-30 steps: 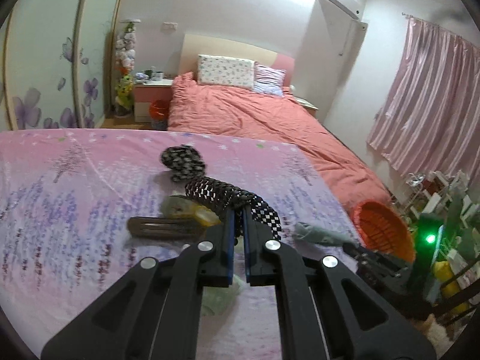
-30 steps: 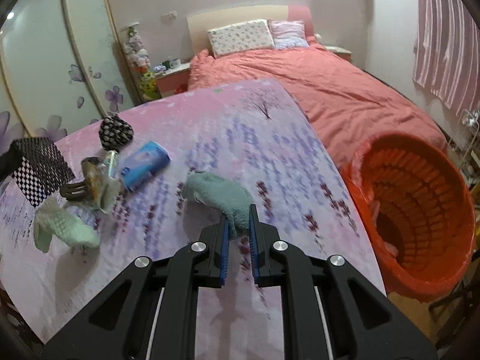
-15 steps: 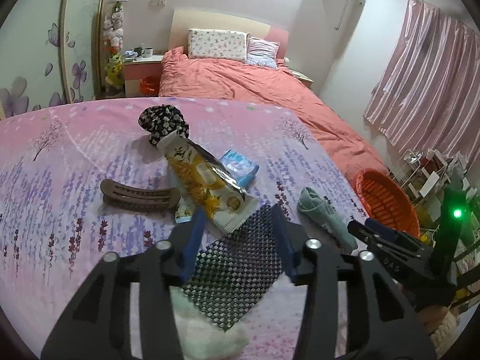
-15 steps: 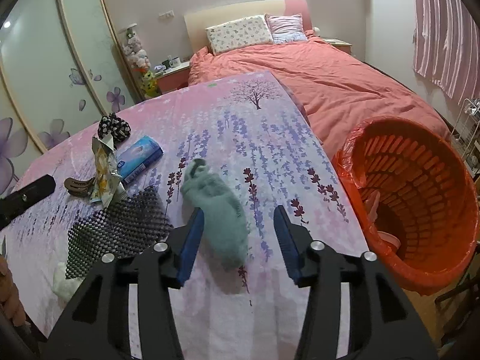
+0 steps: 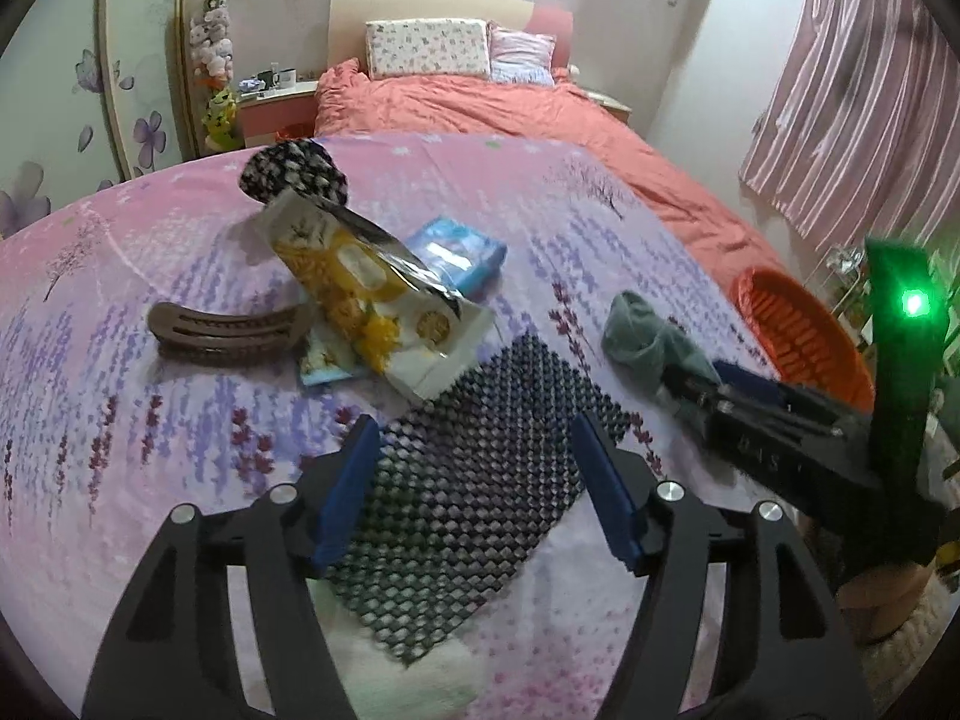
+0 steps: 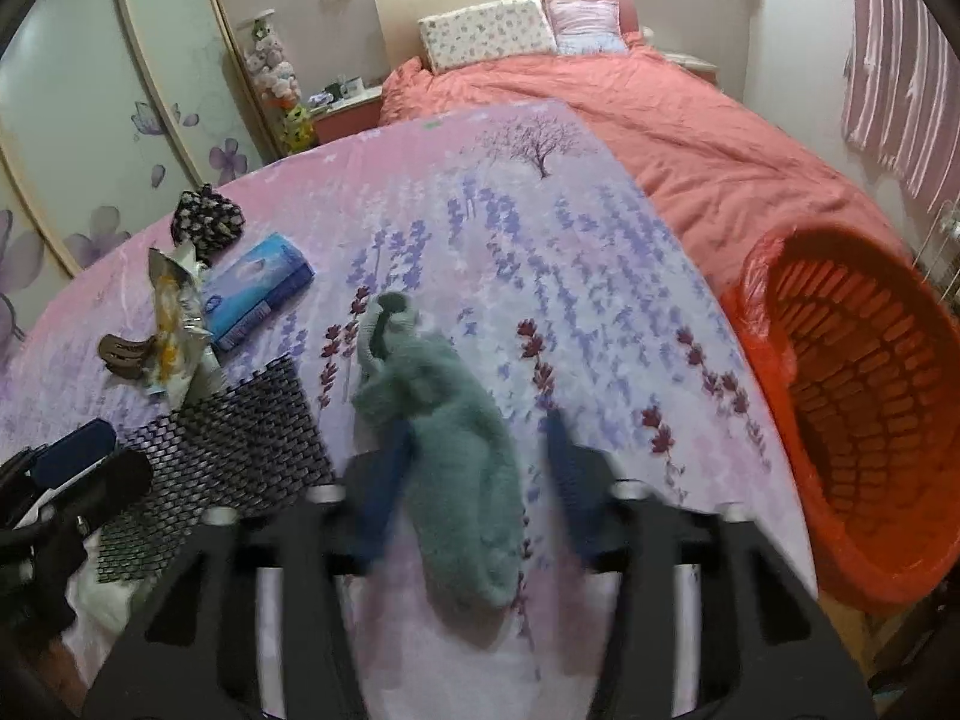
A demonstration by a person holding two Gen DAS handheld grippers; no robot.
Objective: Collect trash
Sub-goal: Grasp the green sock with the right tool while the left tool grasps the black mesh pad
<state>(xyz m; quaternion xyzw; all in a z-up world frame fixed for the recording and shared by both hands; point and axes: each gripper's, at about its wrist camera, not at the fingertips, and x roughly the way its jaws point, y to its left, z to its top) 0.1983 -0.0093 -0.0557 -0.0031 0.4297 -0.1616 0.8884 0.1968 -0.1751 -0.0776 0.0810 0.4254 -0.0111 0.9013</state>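
My left gripper [image 5: 474, 429] hovers over a black mesh mat [image 5: 468, 480] that lies flat on the floral tablecloth. Its jaws are opening, and no pad touches the mat. My right gripper [image 6: 477, 429] straddles a green fuzzy sock [image 6: 456, 420]. Those jaws are closing with the sock between them, and the right pad still stands clear of it. A yellow snack wrapper [image 5: 366, 294] lies beyond the mat. An orange basket [image 6: 870, 390] lined with a red bag stands past the table's right edge.
Beside the wrapper lie a blue tissue pack [image 5: 462, 255], a brown hair clip [image 5: 228, 330] and a black-and-white pouch [image 5: 294, 171]. A white cloth [image 5: 408, 678] peeks from under the mat. A bed [image 5: 480, 102] stands behind the table.
The left gripper went from shut on the mesh mat to wide apart, and the mat now lies on the table. The right gripper opened around the sock, sank, and its fingers are blurred.
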